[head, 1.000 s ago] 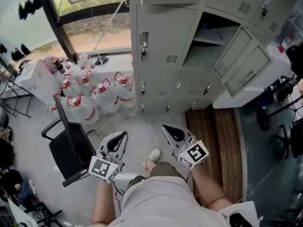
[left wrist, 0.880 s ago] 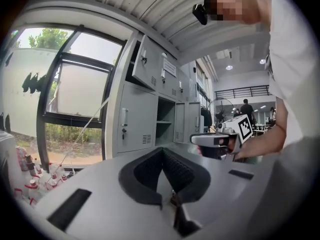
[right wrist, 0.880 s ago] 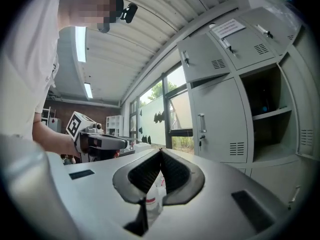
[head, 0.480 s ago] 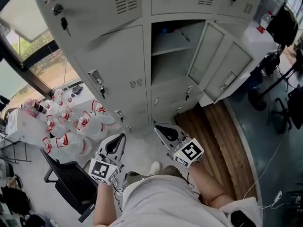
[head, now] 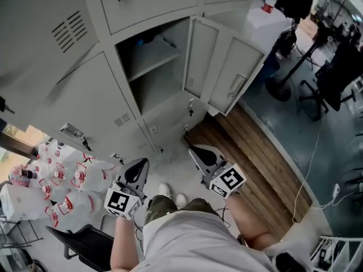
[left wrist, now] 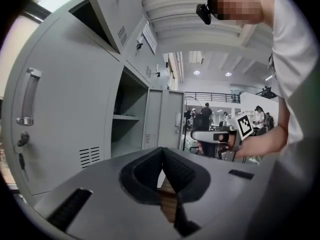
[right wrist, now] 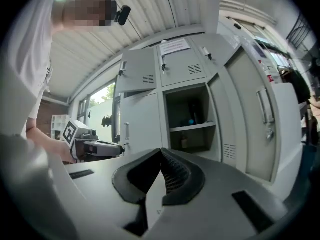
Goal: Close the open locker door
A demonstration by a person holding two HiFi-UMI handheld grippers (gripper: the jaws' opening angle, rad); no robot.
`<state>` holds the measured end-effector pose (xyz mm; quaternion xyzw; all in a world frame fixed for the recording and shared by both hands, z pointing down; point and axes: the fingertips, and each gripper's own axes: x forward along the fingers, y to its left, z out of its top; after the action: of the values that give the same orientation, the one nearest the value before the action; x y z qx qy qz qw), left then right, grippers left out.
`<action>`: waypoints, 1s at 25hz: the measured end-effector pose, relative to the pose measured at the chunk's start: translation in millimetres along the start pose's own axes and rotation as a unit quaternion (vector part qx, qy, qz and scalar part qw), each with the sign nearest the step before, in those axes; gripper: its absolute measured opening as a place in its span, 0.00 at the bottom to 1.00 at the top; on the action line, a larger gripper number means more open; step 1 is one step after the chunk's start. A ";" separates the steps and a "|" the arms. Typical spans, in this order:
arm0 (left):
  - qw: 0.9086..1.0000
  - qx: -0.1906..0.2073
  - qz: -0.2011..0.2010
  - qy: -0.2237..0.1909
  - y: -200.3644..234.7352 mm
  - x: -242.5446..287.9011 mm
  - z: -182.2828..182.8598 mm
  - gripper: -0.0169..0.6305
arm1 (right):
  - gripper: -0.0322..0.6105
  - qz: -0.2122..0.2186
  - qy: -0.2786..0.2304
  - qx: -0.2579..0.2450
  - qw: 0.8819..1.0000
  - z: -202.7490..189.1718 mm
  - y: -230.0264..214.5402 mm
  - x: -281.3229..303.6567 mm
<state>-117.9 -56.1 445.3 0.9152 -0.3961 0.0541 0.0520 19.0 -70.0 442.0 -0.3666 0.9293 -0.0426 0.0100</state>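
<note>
The grey locker bank fills the top of the head view. One compartment (head: 152, 67) stands open, with a shelf inside. Its door (head: 199, 55) is swung out to the right, and beside it is a second grey panel with a handle (head: 235, 78). My left gripper (head: 139, 170) and right gripper (head: 198, 152) are held side by side at waist height, short of the lockers, touching nothing. Both are shut and empty. The left gripper view shows the open compartment (left wrist: 127, 119) and door (left wrist: 161, 119) beyond its gripper (left wrist: 162, 151). The right gripper view shows the compartment (right wrist: 190, 119) ahead of its gripper (right wrist: 161, 151).
Several large water bottles (head: 68, 180) crowd the floor at the lower left, beside a black chair (head: 85, 245). A wooden platform (head: 249, 157) runs along the floor to the right of the lockers. Black stands and chairs (head: 334, 67) occupy the far right.
The view has swung round from the window side to the lockers, and the open compartment now lies ahead and nearer. Both grippers moved with the turn, shut and level in front of the body.
</note>
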 end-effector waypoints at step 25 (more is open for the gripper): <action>0.977 0.015 -0.215 0.013 -5.7 134.0 6.4 0.03 | 0.08 -0.308 0.006 0.013 0.951 -6.6 -161.2 -103.3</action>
<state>-22.2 -149.5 457.4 0.9787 -0.1890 0.0589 0.0541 203.9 -116.4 461.2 -0.6350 0.7703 -0.0576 -0.0043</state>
